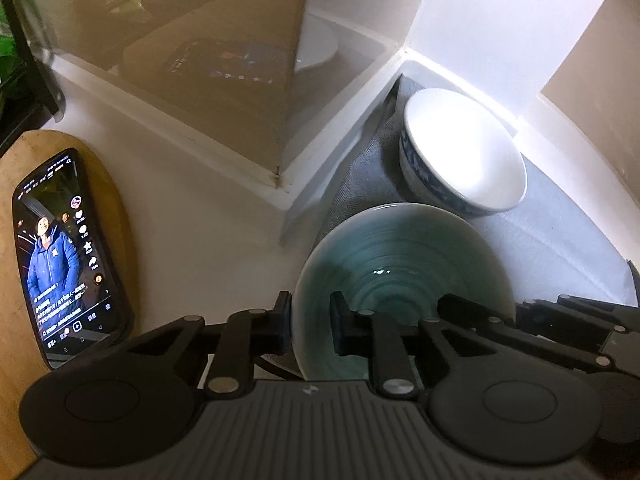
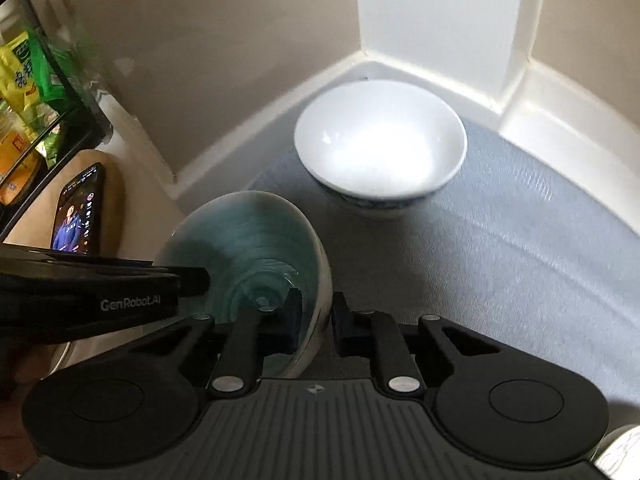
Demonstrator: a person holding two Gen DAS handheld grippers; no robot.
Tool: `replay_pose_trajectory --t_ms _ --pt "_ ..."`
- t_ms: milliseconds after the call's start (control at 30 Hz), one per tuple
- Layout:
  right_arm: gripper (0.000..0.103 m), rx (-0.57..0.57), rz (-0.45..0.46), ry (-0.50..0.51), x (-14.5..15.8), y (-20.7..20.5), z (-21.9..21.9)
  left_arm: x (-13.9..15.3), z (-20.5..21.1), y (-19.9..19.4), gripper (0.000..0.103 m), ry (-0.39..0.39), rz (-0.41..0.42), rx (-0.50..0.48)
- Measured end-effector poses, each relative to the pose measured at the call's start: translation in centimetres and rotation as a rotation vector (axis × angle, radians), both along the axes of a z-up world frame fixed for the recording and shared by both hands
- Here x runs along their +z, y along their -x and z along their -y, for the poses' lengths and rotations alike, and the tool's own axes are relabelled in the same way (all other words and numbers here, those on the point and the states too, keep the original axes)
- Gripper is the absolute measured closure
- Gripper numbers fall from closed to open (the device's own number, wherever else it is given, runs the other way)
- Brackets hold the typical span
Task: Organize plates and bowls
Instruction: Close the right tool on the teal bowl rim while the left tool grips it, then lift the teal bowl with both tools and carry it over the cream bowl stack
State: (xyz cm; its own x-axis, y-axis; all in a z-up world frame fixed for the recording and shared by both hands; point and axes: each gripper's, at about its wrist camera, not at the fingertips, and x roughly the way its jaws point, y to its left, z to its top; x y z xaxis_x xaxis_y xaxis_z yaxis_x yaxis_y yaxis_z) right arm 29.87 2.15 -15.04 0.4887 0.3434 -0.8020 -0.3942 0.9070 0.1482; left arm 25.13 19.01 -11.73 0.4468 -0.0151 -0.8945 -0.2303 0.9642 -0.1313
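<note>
Grippers left (image 1: 310,322) and right (image 2: 316,318) clamping teal bowl (image 1: 400,256), white bowl (image 1: 464,156) beyond, phone (image 1: 68,256) left.

Right gripper (image 2: 316,320) clamped on teal bowl (image 2: 248,248) rim — white bowl (image 2: 380,148) beyond.

Overall illumination is dim and warm. A strong light source falls from above at the rear, washing out the interior of the white bowl (image 1: 464,156) in both views. A bright band runs along the back wall joint. The lit phone screen (image 1: 64,256) glows. Fisheye curvature bends straight edges; corners vignette dark. Motion smear softens the shelf (image 2: 36,120) at left.
</note>
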Motion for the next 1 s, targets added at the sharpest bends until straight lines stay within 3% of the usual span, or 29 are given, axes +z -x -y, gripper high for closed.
replay_pose_trajectory --t_ms 167,1000 --pt "0.087 -0.017 -0.026 -0.014 -0.5 -0.4 0.0 0.2 -0.2 0.3 0.084 0.008 0.008 0.011" --pt "0.088 -0.090 0.054 -0.068 2.4 1.5 1.9 4.3 0.4 2.2 0.084 0.036 0.121 -0.004"
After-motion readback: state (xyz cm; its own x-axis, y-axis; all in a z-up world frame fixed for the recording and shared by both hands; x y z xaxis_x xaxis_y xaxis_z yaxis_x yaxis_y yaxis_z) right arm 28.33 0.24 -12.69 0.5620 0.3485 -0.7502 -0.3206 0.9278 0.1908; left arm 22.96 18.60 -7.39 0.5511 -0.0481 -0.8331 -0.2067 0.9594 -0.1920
